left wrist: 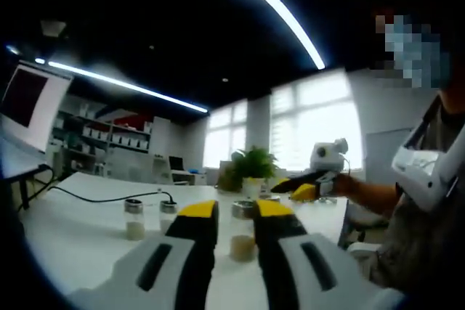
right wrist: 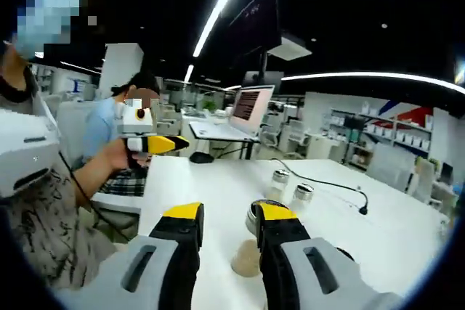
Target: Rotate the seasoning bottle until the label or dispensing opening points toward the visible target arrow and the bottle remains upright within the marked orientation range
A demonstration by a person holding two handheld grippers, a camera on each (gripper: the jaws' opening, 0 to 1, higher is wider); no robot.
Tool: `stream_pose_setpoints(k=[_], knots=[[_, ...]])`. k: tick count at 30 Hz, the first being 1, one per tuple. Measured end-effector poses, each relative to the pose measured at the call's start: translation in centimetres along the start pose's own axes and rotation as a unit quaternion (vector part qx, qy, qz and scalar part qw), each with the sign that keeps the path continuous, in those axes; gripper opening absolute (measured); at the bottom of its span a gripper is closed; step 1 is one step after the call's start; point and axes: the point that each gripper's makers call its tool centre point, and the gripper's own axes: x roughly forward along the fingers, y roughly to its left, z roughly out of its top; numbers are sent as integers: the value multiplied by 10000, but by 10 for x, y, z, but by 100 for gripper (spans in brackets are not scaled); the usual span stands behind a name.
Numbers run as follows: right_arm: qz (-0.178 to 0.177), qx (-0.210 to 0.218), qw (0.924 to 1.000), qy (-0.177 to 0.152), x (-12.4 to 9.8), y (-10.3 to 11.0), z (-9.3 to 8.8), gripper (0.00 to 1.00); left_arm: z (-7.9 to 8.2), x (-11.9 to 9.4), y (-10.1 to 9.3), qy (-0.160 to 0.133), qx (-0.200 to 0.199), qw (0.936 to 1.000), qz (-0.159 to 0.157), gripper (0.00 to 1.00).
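Between the yellow-tipped jaws of the left gripper [left wrist: 235, 212], in the left gripper view, stands a seasoning bottle [left wrist: 243, 231] with a metal cap and pale contents, upright on the white table [left wrist: 73, 230]. The jaws sit close on either side of the cap, but whether they press it I cannot tell. Further off to the left stand two more small shakers [left wrist: 134, 218], near each other, with a black cable [left wrist: 102, 198] trailing behind them. Beyond, at the far edge, is a potted plant [left wrist: 253, 165] before bright windows. On the right, the other gripper comes in, held in a person's hand [left wrist: 347, 183].

In the right gripper view, the right gripper [right wrist: 227, 214] has its jaws parted with the same bottle [right wrist: 251, 246] in the gap, the cap lying against the right jaw; a firm grip cannot be made out. Two shakers [right wrist: 290, 186] stand further across the table [right wrist: 211, 179], the cable [right wrist: 334, 185] running right of them. At the left, a hand [right wrist: 120, 154] holds the left gripper [right wrist: 156, 143]. A seated person [right wrist: 109, 125] and an open laptop [right wrist: 251, 107] are beyond.
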Motion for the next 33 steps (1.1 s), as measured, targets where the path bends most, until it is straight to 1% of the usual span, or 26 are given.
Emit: stream_pose_setpoints(k=[2, 3, 4, 5, 6, 7, 8, 10, 11, 12, 13, 14, 15, 18, 19, 20, 21, 23, 24, 27, 28, 29, 30, 31, 32, 33], knots=[[514, -278, 9979, 295, -3, -2, 0, 29, 0, 0, 1, 2, -6, 10000, 5, 20], [598, -472, 9964, 369, -3, -8, 0, 29, 0, 1, 1, 10, -4, 10000, 10, 20], [764, -531, 9941, 563, -3, -11, -3, 29, 0, 1, 1, 21, -2, 10000, 17, 20], [830, -512, 9925, 731, -1, -16, -6, 29, 0, 1, 2, 27, 1, 10000, 24, 20], [846, -565, 9914, 817, 2, -23, -6, 29, 0, 1, 2, 28, 5, 10000, 30, 20], [900, -602, 9882, 1082, 4, -30, -11, 30, 0, 1, 3, 28, 6, 10000, 33, 20], [927, -706, 9868, 1128, 8, -35, -11, 31, 1, 1, 3, 29, 8, 10000, 39, 20], [1009, -670, 9836, 1336, 13, -42, -15, 37, 1, 1, 6, 34, 8, 10000, 62, 20], [1155, -617, 9807, 1452, 14, -41, -18, 40, 1, 0, 7, 34, 6, 10000, 73, 20], [1166, -558, 9784, 1611, 16, -44, -21, 43, 1, 0, 8, 33, 1, 10000, 79, 20], [1153, -630, 9774, 1653, 19, -47, -22, 44, 1, 0, 9, 34, -7, 10000, 86, 20], [1209, -768, 9717, 1876, 21, -50, -27, 44, 0, 0, 10, 36, -9, 10000, 93, 20], [1222, -827, 9691, 1976, 22, -52, -29, 44, 0, 0, 11, 40, -12, 9999, 102, 20], [1341, -1078, 9557, 2389, 30, -54, -36, 44, -1, 0, 13, 45, -30, 9999, 119, 20], [1409, -1129, 9530, 2435, 34, -54, -34, 45, -2, 0, 13, 47, -31, 9999, 125, 20], [1355, -1111, 9520, 2511, 39, -57, -33, 47, -2, 0, 14, 51, -35, 9999, 128, 20], [1442, -1115, 9438, 2758, 41, -56, -37, 50, -3, 1, 14, 54, -35, 9999, 128, 20], [1604, -1384, 9284, 3054, 44, -57, -41, 50, -3, 1, 14, 56, -35, 9999, 121, 20], [1698, -1429, 9223, 3164, 45, -56, -42, 49, -4, 1, 14, 62, -35, 9999, 120, 20], [1954, -1414, 9079, 3429, 45, -53, -44, 44, -3, 0, 15, 66, -37, 9999, 142, 20], [2080, -1554, 9003, 3493, 45, -53, -44, 42, -1, -1, 16, 48, -34, 9999, 147, 20], [2187, -1610, 8895, 3674, 41, -53, -47, 41, 1, -2, 16, 24, -32, 9999, 147, 20], [2271, -1623, 8840, 3751, 41, -51, -47, 41, 3, -3, 17, -5, -28, 9999, 155, 20], [2278, -1630, 8807, 3820, 42, -51, -47, 42, 4, -4, 17, -27, -24, 9999, 165, 20], [2331, -1706, 8745, 3896, 43, -50, -48, 42, 5, -5, 18, -42, -24, 9998, 176, 20], [2289, -1806, 8739, 3890, 47, -51, -46, 42, 5, -6, 19, -54, -23, 9998, 188, 20]])
